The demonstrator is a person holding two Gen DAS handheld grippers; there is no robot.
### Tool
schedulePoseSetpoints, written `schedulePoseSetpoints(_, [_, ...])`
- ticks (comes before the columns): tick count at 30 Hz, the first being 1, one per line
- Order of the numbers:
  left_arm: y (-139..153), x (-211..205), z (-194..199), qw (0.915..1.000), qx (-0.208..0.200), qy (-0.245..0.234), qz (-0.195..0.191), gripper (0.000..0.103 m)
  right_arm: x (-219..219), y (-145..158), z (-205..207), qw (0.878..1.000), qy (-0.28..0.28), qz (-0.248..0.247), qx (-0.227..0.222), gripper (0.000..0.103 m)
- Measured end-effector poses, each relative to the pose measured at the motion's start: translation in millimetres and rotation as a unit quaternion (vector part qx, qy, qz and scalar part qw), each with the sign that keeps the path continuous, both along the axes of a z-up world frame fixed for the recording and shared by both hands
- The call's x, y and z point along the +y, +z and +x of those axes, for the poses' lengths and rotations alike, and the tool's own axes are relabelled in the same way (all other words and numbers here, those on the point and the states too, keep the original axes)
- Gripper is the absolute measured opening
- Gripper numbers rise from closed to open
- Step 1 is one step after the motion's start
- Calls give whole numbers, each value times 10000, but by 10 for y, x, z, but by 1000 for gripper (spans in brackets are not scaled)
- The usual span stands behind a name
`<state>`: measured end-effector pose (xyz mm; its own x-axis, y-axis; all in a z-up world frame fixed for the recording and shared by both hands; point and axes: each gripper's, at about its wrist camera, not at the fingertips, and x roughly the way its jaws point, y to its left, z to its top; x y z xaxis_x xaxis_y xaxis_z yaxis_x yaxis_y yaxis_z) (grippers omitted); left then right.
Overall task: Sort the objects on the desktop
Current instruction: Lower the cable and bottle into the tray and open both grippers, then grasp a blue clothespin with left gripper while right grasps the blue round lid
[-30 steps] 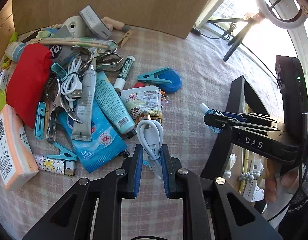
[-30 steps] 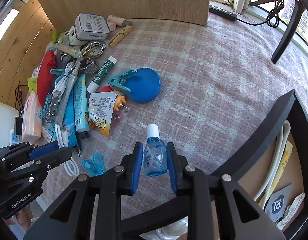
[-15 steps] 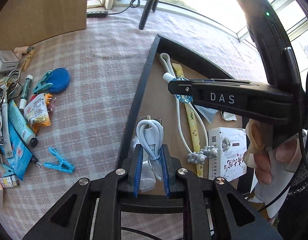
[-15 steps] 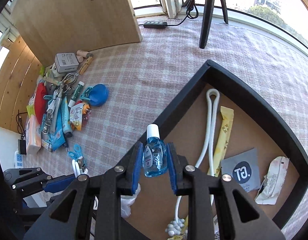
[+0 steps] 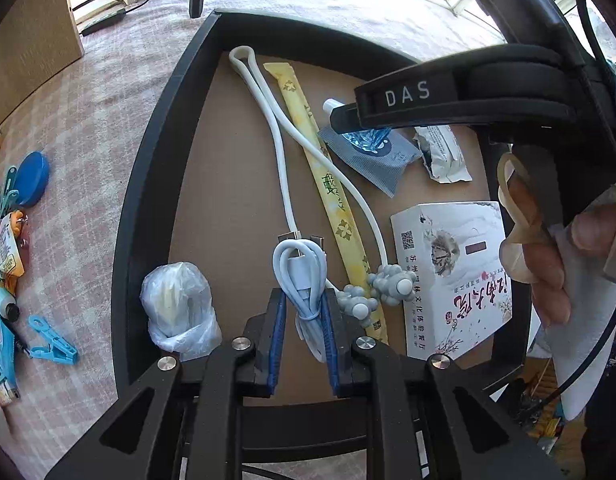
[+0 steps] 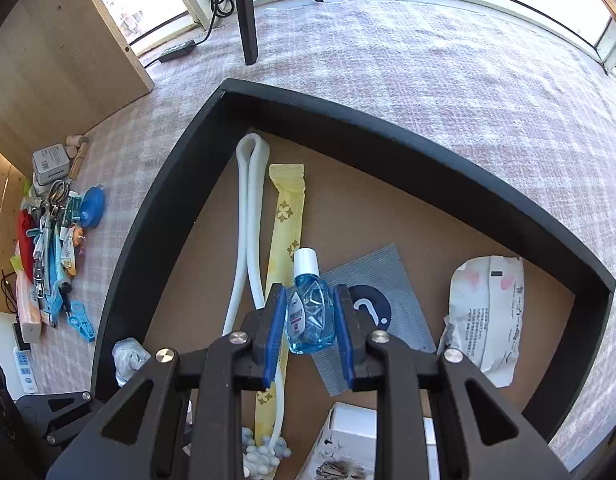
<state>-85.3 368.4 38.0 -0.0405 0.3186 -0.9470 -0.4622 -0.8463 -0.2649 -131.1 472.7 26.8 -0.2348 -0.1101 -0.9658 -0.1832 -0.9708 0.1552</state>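
My left gripper [image 5: 302, 312] is shut on a coiled white USB cable [image 5: 302, 268] and hangs over the near part of the black-rimmed tray [image 5: 148, 168]. My right gripper [image 6: 310, 320] is shut on a small blue bottle [image 6: 308, 308] with a white cap, above the tray's [image 6: 388, 120] middle, over a grey sachet [image 6: 388, 276]. In the left wrist view the right gripper [image 5: 348, 120] reaches in from the right with the blue bottle [image 5: 366, 138] at its tip. The unsorted pile [image 6: 52, 232] lies on the checked cloth to the left.
In the tray lie a long white cord [image 5: 284, 152], a yellow stick packet [image 5: 328, 184], a white printed box [image 5: 452, 268], a crumpled wrapper [image 6: 488, 312], a bagged white lump [image 5: 180, 304]. A blue clothes peg [image 5: 52, 344] lies beside the tray. A hand [image 5: 548, 248] holds the right gripper.
Both grippers have swung right from the pile to above the tray, each still holding its object. The pile has slid to the left edge of both views.
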Motion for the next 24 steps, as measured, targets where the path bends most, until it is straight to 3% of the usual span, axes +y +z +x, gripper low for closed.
schedulePoseSetpoints(2, [9,4,9,10000,-18,12,-4,19,-6,-10,1,10000,37,-12,-26,24])
schedulePoseSetpoints(4, [43,-26,17,10000,23,41,3,37,-43,12,-7,9999,118,-11,-38,24])
schedulePoseSetpoints(5, [75,-49,26,10000,56,44,57,39,-62,35,-10,9999,126,31,-38,25])
schedulePoseSetpoints(10, [226,-283,39,9992,220,312,82,39,-207,190,-57,9995,275,14,130,29])
schedulePoseSetpoints(15, [339,-768,-18,9951,340,923,82,39,-501,365,-152,9973,675,-48,293,29])
schedulePoseSetpoints(18, [343,-1096,-79,9896,441,1367,44,39,-754,454,-242,9938,1047,-94,369,29])
schedulePoseSetpoints(24, [91,-1724,-210,9717,150,2356,-11,38,-1391,513,-500,9793,1983,0,418,43])
